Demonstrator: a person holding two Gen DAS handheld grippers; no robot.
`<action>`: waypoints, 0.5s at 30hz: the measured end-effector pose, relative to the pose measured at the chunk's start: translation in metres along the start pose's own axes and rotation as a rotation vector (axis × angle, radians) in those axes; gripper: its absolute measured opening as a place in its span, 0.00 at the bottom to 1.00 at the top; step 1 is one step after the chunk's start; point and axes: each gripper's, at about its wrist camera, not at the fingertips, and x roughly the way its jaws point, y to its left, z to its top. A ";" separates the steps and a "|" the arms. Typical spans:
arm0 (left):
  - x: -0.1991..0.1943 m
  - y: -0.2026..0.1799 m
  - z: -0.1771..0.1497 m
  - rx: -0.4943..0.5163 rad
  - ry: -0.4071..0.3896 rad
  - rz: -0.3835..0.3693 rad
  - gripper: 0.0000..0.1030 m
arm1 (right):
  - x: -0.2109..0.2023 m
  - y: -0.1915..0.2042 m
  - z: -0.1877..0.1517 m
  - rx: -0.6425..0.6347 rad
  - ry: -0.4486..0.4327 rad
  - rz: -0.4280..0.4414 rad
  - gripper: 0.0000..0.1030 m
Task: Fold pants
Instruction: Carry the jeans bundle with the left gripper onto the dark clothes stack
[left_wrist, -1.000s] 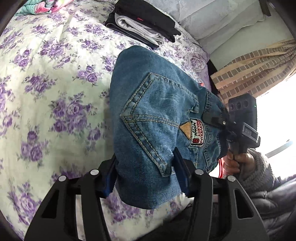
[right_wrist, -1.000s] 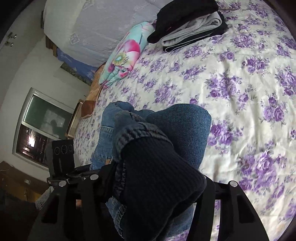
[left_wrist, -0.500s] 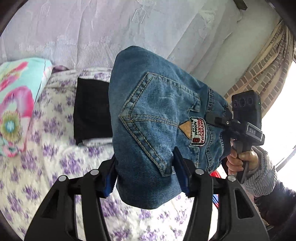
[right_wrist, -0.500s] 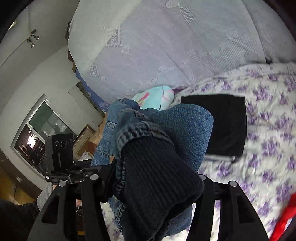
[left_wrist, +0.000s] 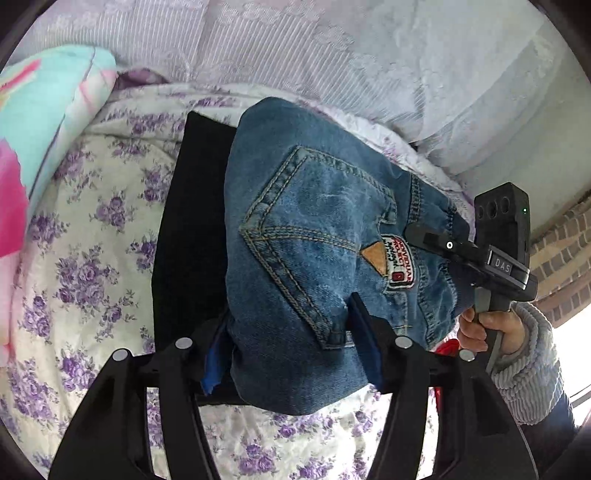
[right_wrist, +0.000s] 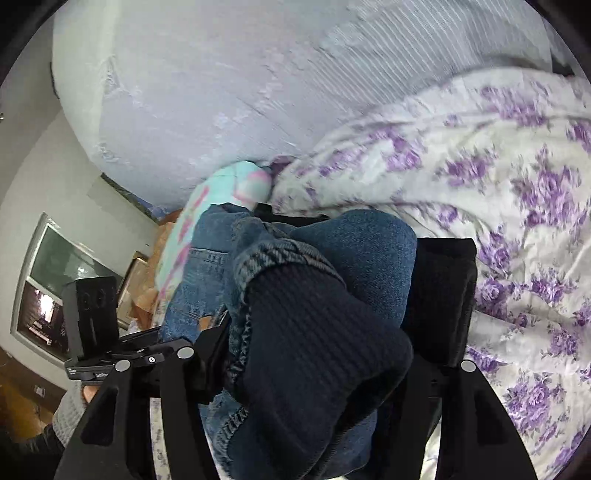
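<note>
The folded blue jeans hang between both grippers above the floral bed, over a stack of folded dark clothes. My left gripper is shut on the jeans' near edge, back pocket facing up. My right gripper is shut on the other end, where the denim and a dark ribbed lining bunch between the fingers. The right gripper also shows in the left wrist view, and the left gripper in the right wrist view.
The floral bedspread lies below. A pale lace headboard cover rises behind. A turquoise and pink pillow lies at the left. The black stack also shows in the right wrist view. A striped curtain hangs at the right.
Both grippers have carried the jeans forward across the bed toward the headboard; the dark clothes stack now lies directly beneath the jeans. Both grips are unchanged.
</note>
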 end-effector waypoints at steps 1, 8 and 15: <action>0.006 0.006 -0.002 -0.007 -0.013 0.000 0.67 | 0.007 -0.012 -0.002 0.016 -0.022 0.025 0.67; 0.010 0.021 -0.004 -0.077 -0.036 -0.044 0.88 | 0.012 -0.023 0.003 0.023 -0.060 0.087 0.71; -0.058 -0.005 0.001 0.030 -0.187 0.106 0.83 | -0.044 0.015 0.004 -0.103 -0.119 -0.079 0.75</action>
